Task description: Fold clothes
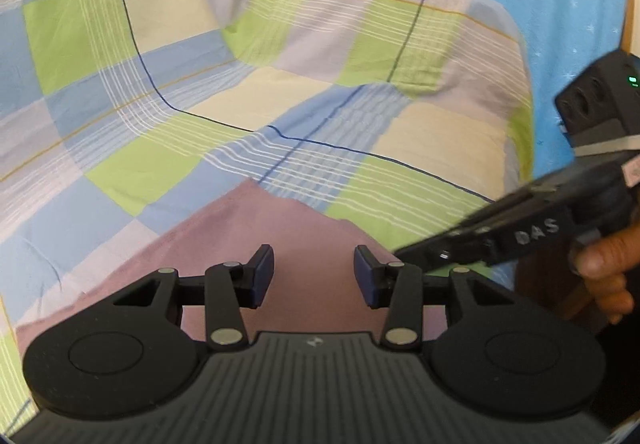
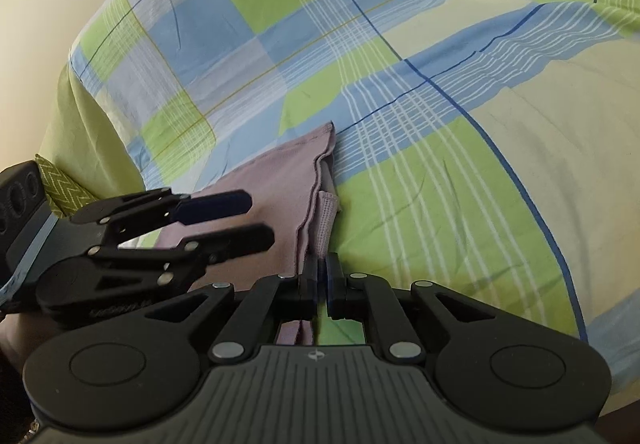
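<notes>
A pink cloth (image 2: 276, 188) is lying on a checked bed sheet (image 2: 440, 172), and it looks already folded into layers. The left gripper (image 1: 314, 276) is held just above the cloth, with its jaws wide apart and nothing between them. The cloth is seen right under and in front of those jaws. The right gripper (image 2: 322, 276) has its jaws pressed together. The stacked edge of the cloth runs right up to these jaws, so the edge seems to be pinched, but the very tip of the grip is too tight to be seen well.

The step in hand is judged to be another fold, or a last tidy of the edges. To do it well, all the layers at the edge should be kept together in the right jaws, so none slips out. The open left jaws should be lowered onto the flat top to hold it down, or closed on the near corner. The cloth should be moved slowly, so the sheet under it is not dragged along.

Much of the cloth is hidden under both grippers. How many layers there are cannot be counted. What kind of clothing it is cannot be told. A hand (image 1: 604, 264) is cut off at the picture's side.
</notes>
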Tool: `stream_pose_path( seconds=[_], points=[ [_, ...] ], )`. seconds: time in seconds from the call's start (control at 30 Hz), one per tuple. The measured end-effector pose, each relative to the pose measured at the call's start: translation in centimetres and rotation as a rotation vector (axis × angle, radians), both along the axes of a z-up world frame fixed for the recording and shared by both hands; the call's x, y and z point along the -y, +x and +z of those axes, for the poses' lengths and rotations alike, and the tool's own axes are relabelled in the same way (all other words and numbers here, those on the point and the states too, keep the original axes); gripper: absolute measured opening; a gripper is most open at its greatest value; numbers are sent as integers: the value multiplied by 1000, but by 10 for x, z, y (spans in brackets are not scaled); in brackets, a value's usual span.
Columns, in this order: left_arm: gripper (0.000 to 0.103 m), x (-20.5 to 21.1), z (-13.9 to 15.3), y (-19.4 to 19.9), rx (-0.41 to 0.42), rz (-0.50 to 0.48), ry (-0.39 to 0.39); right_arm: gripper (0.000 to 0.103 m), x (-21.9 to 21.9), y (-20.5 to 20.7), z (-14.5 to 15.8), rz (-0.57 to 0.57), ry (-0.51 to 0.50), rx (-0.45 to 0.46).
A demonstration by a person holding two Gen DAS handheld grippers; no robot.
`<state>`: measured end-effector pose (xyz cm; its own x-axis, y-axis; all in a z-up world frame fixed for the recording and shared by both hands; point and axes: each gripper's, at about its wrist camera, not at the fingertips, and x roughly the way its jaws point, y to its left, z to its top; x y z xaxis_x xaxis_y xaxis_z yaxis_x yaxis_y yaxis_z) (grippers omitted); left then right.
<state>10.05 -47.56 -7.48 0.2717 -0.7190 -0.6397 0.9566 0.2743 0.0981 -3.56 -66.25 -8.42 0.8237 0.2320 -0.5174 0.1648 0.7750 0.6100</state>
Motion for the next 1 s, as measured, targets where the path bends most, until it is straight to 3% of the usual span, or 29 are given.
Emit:
stream_pose_path(
  seconds=[0.2,0.4,0.5,0.6,0.7,0.8,0.87,0.9,1.0],
  points=[
    [39,10,-15,3,26,-11,36,10,-1,5,3,15,-24,2],
    [43,14,-19,5,29,-16,38,12,1,-8,17,-59,-128,40],
    [42,13,-14,9,17,-20,26,12,-5,-4,21,-26,-131,64],
    [38,-3,-2,18,59,39,-12,12,-17,3,21,21,-156,60],
    [38,-12,-6,32,71,71,34,12,-27,11,19,60,-197,40],
    [45,-19,-13,46,34,73,19,1,-29,13,16,41,-279,-30],
    [45,-21,-12,49,22,85,13,0,-25,8,18,-16,-299,-35],
    [45,-22,-10,48,42,89,16,12,-23,5,21,-49,-333,-29],
    [41,-32,-3,40,129,92,18,13,-23,-1,32,-77,-362,53]
  ],
)
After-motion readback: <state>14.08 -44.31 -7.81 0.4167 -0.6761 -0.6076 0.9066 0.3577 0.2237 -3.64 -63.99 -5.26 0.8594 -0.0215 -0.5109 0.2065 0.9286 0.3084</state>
